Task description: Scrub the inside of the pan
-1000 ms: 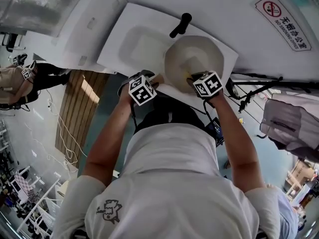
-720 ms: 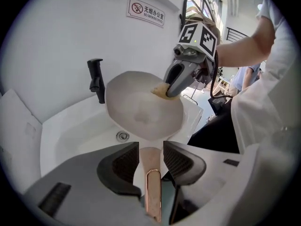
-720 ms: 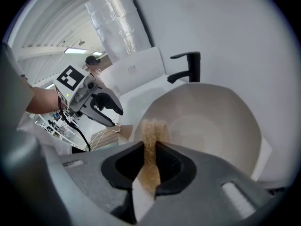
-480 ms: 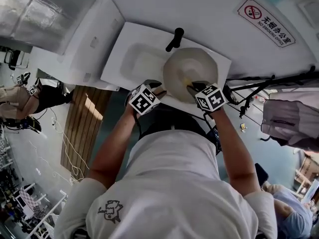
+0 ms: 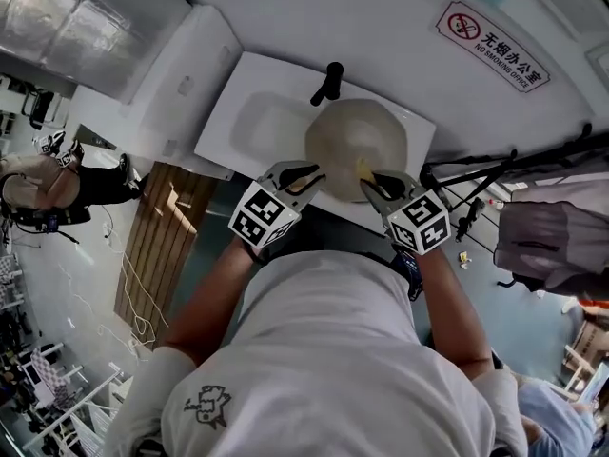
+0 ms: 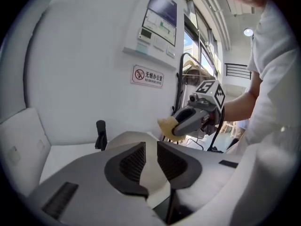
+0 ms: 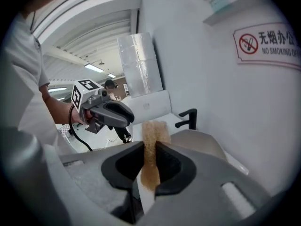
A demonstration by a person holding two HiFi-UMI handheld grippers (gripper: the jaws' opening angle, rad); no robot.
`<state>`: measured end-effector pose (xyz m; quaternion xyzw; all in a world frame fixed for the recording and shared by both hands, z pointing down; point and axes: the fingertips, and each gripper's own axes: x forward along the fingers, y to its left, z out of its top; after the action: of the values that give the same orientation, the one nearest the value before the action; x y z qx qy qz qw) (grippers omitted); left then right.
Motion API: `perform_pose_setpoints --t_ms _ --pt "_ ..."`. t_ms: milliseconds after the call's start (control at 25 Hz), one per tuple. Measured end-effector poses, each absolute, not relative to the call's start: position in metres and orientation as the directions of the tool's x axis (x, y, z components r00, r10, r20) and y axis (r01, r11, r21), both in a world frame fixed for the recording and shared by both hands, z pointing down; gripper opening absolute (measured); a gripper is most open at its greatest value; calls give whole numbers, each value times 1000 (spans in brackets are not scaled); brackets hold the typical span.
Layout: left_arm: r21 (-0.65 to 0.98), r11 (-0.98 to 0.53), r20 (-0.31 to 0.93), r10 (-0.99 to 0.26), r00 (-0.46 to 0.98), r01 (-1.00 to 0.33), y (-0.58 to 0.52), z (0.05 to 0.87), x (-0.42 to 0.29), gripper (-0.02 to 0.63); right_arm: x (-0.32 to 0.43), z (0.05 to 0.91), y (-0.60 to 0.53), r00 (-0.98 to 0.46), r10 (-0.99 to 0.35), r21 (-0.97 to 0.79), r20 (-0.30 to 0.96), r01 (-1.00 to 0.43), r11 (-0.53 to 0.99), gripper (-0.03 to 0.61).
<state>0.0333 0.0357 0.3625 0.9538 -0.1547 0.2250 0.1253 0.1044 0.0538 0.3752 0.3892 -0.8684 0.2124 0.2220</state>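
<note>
The pan (image 5: 357, 141), pale and round, sits at the white sink's (image 5: 249, 122) right end by the wall (image 5: 400, 27), the black faucet (image 5: 326, 82) just behind its rim. The left gripper (image 6: 150, 149) is closing on the near rim, pads (image 6: 134, 161) seemingly touching it. The right gripper (image 7: 149, 147) pinches a yellow-brown sponge (image 7: 151, 168) over the pan's near edge. The sink lies open leftward, the wall close behind.

**Both arms forward, grippers angled toward each other**

The left forearm (image 5: 205, 298) and right forearm (image 5: 455, 288) reach forward, bare. The left gripper (image 5: 306, 176) points inward, and its jaws are closing on the rim of the pan (image 5: 357, 136), which sits between them. The right gripper (image 5: 373, 181) points inward too, its jaws clamped on a sponge (image 7: 151, 145).
</note>
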Motion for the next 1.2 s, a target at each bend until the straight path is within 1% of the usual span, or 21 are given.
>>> perform_pose_setpoints --t_ms 120,240,400,520,720,880,1040,1200 --pt "151 -896 431 -321 844 -418 50 337 41 47 115 349 73 -615 -606 -149 505 -754 640 63" --pt "85 -869 422 -412 808 -487 69 323 50 8 129 329 97 -635 -619 -134 462 -740 659 63" --pt "16 -850 388 -480 787 -527 107 306 68 2 152 318 132 -657 -619 -121 431 -721 682 61" --pt "13 -835 374 -507 777 -551 132 297 81 2 167 311 155 -676 -616 -122 404 -707 696 61" --pt "38 -825 388 -508 769 -564 172 292 99 2 183 295 185 -704 -615 -130 355 -689 713 60" --pt "2 -852 418 -474 775 -523 196 294 116 2 191 284 202 -704 -634 -121 322 -694 709 60" --pt "10 -873 379 -448 809 -488 210 278 121 2 189 271 221 -682 -665 -99 304 -717 690 60" --pt "-7 -894 323 -425 845 -448 222 256 111 2 175 256 236 -654 -704 -64 277 -743 666 58"
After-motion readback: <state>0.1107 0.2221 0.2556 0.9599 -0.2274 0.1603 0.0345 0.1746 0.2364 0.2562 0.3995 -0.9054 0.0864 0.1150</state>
